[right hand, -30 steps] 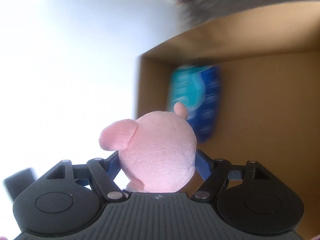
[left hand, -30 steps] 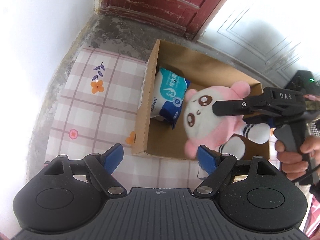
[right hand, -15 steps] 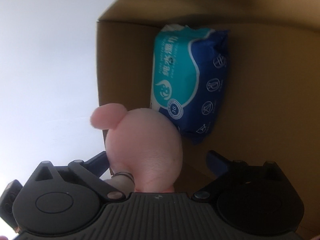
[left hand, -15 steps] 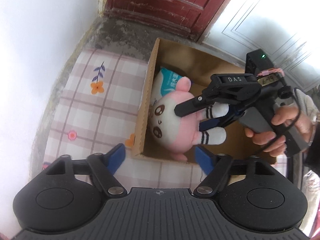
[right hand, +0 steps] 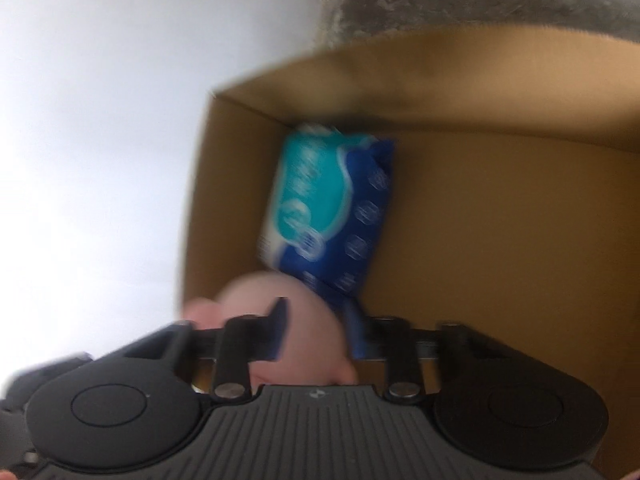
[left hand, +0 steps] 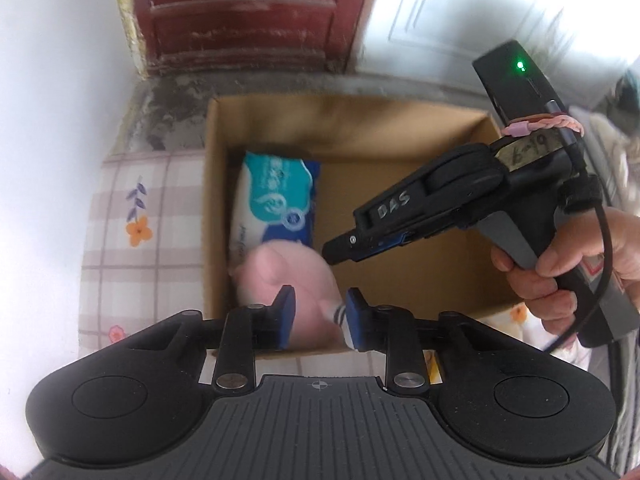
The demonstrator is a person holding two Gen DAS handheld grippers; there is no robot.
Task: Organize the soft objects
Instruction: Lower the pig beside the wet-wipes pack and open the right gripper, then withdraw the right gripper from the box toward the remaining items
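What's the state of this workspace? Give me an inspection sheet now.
Surface: checked floral tablecloth, with a cardboard box on it.
Job's things: pink plush and blue tissue pack inside the box, along its left wall.
Clutter: nothing seen.
Grippers: left gripper shut over the box's near edge, plush visible beyond its pads, grip unclear; right gripper closing, nothing between its jaws, tips beside the plush.
Cables: black cable hanging from the right gripper.
Surroundings: red door, concrete floor.
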